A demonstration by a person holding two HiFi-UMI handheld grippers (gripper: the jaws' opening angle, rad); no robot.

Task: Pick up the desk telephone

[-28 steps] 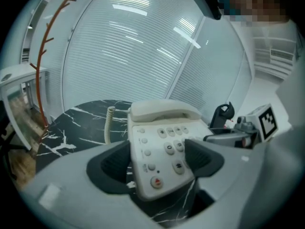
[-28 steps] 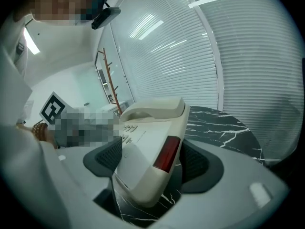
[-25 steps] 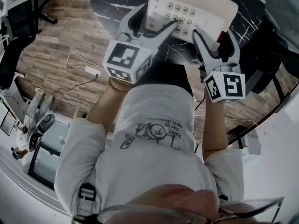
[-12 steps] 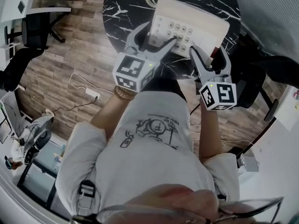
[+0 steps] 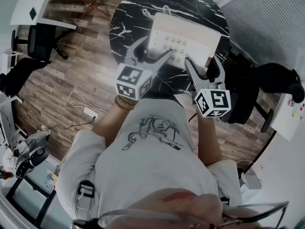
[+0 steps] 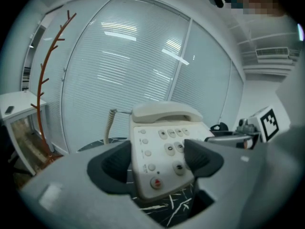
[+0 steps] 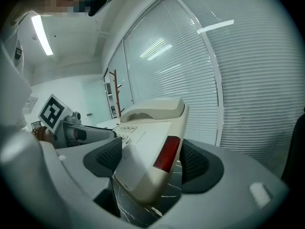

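Cream plastic phone sits over the black marble tabletop, towards the near side, keypad facing up, handset in its cradle at the far end.

Left tool: jaws closed on the near-left corner of the phone, one pad against the left side wall, the other lying over the keypad edge. Right tool: jaws closed on the near-right corner, one pad on the top face, the other on the side wall by the red strip. In both gripper views marble shows under the near edge, so that edge looks lifted. Whether the far end is off the tabletop I cannot tell.

Handling, judged:
- Shell is hard and stiff and will not give under the pads.
- Surface is smooth, so likely slippery. Corner grips are shallow and could slide off.
- Probably light to moderate in weight, fine for two tools.
- Handset rests loose and could drop out if the base tips.
- Coiled cord hangs at the far-left side and may drag or tug on a lift.
- Best hold: both side walls of the base, opposite each other, with the phone kept level.

Counts: one phone, one handset, one cord, two tools, one tabletop.
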